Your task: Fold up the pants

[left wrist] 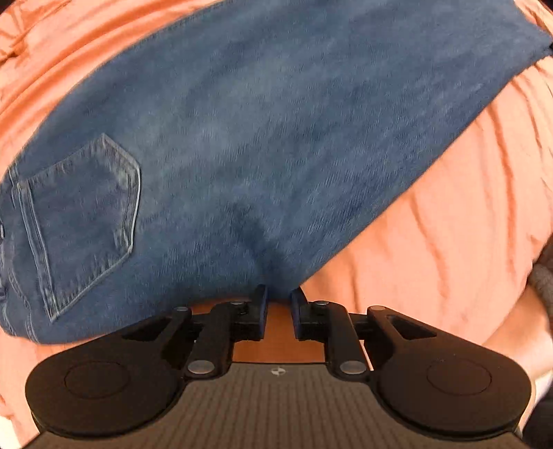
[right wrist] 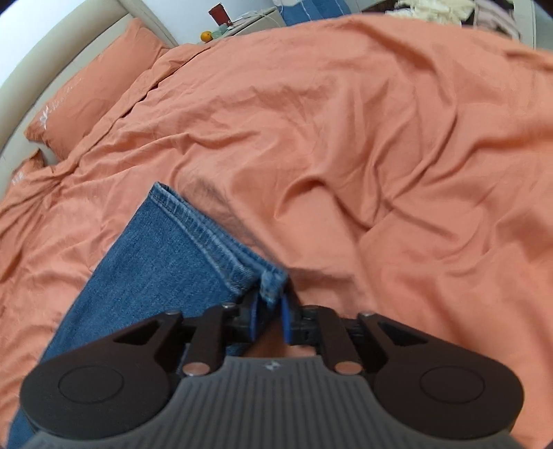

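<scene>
In the left view only, a back pocket (left wrist: 83, 221); both tongs (left wrist: 279, 296) (right wrist: 273, 300) clamped on jeans (left wrist: 259, 138).

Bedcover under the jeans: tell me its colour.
The bedcover is plain orange, with no pattern, and wrinkled. It shows best in the right wrist view.

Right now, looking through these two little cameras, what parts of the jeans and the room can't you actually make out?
- Jeans, left wrist view: waistband cut off by the left edge; fabric blurred.
- Left gripper: the denim edge between its pads is blurred, so the layer count is unreadable.
- Right gripper, right wrist view: the gripper body hides the leg below the hem.
- Nightstand: its small things are too tiny to name.
</scene>
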A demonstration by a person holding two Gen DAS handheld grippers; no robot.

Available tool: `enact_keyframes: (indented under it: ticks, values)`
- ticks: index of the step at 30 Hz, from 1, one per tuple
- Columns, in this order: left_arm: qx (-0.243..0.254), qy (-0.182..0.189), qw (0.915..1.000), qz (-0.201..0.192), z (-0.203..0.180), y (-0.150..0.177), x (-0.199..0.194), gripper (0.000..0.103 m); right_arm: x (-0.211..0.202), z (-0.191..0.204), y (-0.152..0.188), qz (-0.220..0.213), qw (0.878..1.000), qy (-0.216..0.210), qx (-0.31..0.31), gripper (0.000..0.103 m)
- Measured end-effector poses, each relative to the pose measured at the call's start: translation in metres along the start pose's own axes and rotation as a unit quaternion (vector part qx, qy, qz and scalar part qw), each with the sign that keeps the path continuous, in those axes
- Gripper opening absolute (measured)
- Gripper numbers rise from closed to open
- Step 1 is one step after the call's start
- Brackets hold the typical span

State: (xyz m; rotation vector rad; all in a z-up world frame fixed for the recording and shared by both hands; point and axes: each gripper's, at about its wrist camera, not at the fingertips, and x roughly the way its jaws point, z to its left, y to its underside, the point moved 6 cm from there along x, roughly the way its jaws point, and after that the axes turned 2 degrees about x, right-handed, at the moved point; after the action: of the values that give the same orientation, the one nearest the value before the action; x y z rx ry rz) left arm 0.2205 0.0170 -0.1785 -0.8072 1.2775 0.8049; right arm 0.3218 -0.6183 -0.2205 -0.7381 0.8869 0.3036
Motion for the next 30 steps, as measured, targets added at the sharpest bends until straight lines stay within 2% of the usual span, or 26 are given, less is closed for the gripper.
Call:
enact_keyframes:
  ticks: [3, 7, 9, 11, 12, 15, 17, 21, 23, 25, 27, 28, 29, 30]
  values:
    - [0.000, -0.010, 0.9997, -0.023, 0.015, 0.013, -0.018, 0.023, -0.016, -0.002, -0.005, -0.003, 1.000, 0.018, -0.020, 0.020]
    - [-0.070, -0.005, 0.9947, -0.075, 0.061, 0.036, -0.051, 0.027, -0.039, 0.007, 0.003, 0.008, 0.999, -0.010, -0.051, 0.025]
    - [-0.110, -0.024, 0.9880, -0.107, 0.093, 0.052, -0.066, 0.034, -0.049, 0.020, 0.011, 0.012, 0.996, -0.021, -0.081, 0.036]
    - [-0.154, -0.042, 0.9775, -0.138, 0.126, 0.068, -0.078, 0.041, -0.055, 0.039, 0.021, 0.015, 0.993, -0.034, -0.115, 0.037]
    - [-0.187, -0.047, 0.9693, -0.153, 0.146, 0.078, -0.081, 0.043, -0.057, 0.049, 0.026, 0.015, 0.990, -0.038, -0.132, 0.038]
    - [-0.294, -0.038, 0.9364, -0.189, 0.199, 0.102, -0.081, 0.052, -0.057, 0.082, 0.041, 0.018, 0.983, -0.049, -0.176, 0.039]
    - [-0.370, -0.015, 0.9053, -0.209, 0.227, 0.120, -0.074, 0.064, -0.053, 0.099, 0.050, 0.020, 0.980, -0.046, -0.193, 0.039]
    - [-0.485, 0.041, 0.8399, -0.241, 0.267, 0.147, -0.043, 0.066, -0.040, 0.117, 0.062, 0.032, 0.978, -0.038, -0.200, 0.040]
    - [-0.532, 0.073, 0.8034, -0.257, 0.280, 0.156, -0.023, 0.068, -0.035, 0.112, 0.061, 0.037, 0.985, -0.033, -0.166, 0.041]
    - [-0.570, 0.105, 0.7690, -0.271, 0.293, 0.158, -0.009, 0.068, -0.034, 0.109, 0.061, 0.037, 0.986, -0.031, -0.157, 0.041]
    - [-0.590, 0.111, 0.7526, -0.271, 0.304, 0.152, 0.006, 0.069, -0.034, 0.107, 0.061, 0.037, 0.987, -0.020, -0.157, 0.042]
    - [-0.597, 0.107, 0.7488, -0.268, 0.309, 0.150, 0.011, 0.071, -0.035, 0.105, 0.062, 0.036, 0.986, -0.010, -0.162, 0.042]
    - [-0.603, 0.102, 0.7462, -0.263, 0.314, 0.146, 0.016, 0.068, -0.036, 0.104, 0.061, 0.035, 0.985, 0.000, -0.167, 0.042]
    - [-0.607, 0.095, 0.7473, -0.253, 0.319, 0.142, 0.021, 0.065, -0.036, 0.101, 0.061, 0.034, 0.985, 0.008, -0.170, 0.042]
